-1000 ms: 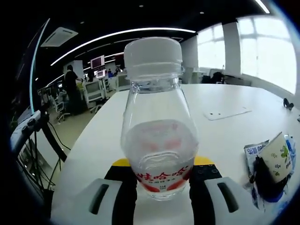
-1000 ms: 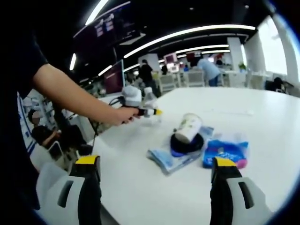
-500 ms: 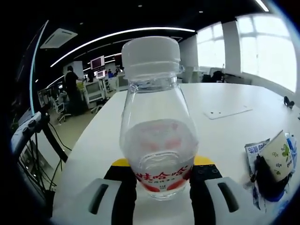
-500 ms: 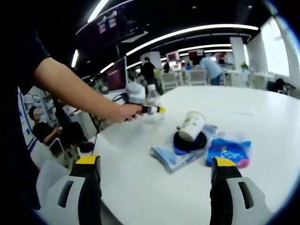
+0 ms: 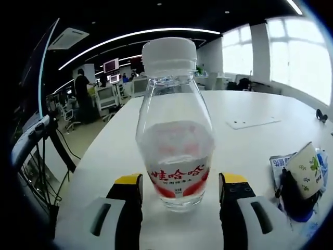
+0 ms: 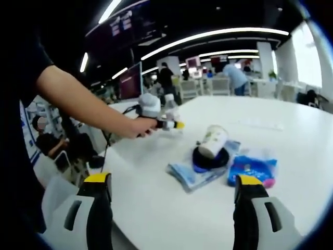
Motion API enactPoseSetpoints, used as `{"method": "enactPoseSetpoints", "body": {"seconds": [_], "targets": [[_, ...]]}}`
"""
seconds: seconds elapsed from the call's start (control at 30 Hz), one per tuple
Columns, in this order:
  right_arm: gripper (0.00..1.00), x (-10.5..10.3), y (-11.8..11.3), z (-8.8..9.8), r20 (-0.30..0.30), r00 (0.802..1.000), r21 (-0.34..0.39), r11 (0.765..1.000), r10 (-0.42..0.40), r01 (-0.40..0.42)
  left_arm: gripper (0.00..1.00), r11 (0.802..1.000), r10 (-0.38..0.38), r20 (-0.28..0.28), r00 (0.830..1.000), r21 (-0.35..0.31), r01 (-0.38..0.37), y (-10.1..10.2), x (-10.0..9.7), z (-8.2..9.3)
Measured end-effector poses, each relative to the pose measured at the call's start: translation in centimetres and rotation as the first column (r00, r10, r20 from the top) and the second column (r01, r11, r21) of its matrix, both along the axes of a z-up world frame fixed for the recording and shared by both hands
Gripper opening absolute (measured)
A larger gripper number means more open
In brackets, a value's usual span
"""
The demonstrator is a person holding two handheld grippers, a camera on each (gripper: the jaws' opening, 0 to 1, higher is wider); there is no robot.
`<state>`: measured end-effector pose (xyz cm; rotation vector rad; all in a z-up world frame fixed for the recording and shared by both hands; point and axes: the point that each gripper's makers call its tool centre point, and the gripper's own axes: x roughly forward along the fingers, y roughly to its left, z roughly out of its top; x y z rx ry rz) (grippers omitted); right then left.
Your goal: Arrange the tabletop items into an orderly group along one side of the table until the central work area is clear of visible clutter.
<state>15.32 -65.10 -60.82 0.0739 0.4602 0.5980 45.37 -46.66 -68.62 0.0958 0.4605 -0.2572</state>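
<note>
Left gripper [image 5: 179, 182] spread, yellow-tipped jaws standing clear either side of clear plastic bottle with white cap and red label [image 5: 175, 125]; bottle upright at frame centre, base seemingly resting on white table [image 5: 250, 104] near its edge. Judged: release of bottle at chosen side of table. Best done by drawing straight back along jaw line, without roll or sideways drift, so neither jaw clips the base; tall narrow shape looks easy to tip.

Lower right of left gripper view: white paper cup with green print [image 5: 306, 169] lying tilted on a dark round object, over blue-and-white packets.

Right gripper [image 6: 174, 208] parted wide with nothing between jaws, held above table at lower frame. Centre of right gripper view: same paper cup, blue-and-white plastic packet [image 6: 191, 174] beneath, blue packet with pink edge [image 6: 252, 169] just beside. Centre left: person's hand [image 6: 140, 126] on left gripper, bottle at its tip. Cluster lies apart from bottle and appears not yet grouped with it.
</note>
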Motion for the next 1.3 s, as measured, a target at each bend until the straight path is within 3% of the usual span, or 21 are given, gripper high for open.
{"method": "enactPoseSetpoints", "body": {"seconds": [0.63,0.83,1.13,1.3], "targets": [[0.96,-0.5,-0.5,2.3,0.053,0.999,-0.034,0.999,0.000,0.002,0.57,0.995,-0.093,-0.048,0.995,0.038,0.095,-0.2,-1.3,1.3],[0.97,-0.7,-0.2,2.6,0.061,0.998,-0.042,0.999,0.013,-0.010,0.58,0.999,-0.025,-0.065,0.998,-0.031,0.023,0.8,-1.4,2.1],[0.97,-0.1,0.2,3.2,0.085,0.996,-0.024,1.000,0.002,0.001,0.58,0.999,-0.052,-0.057,0.997,-0.016,0.051,0.7,-2.0,3.5],[0.99,0.1,0.2,3.0,0.113,0.994,-0.025,1.000,-0.005,0.007,0.58,0.997,-0.074,-0.063,0.995,-0.009,0.074,0.1,-3.3,3.5]]}}
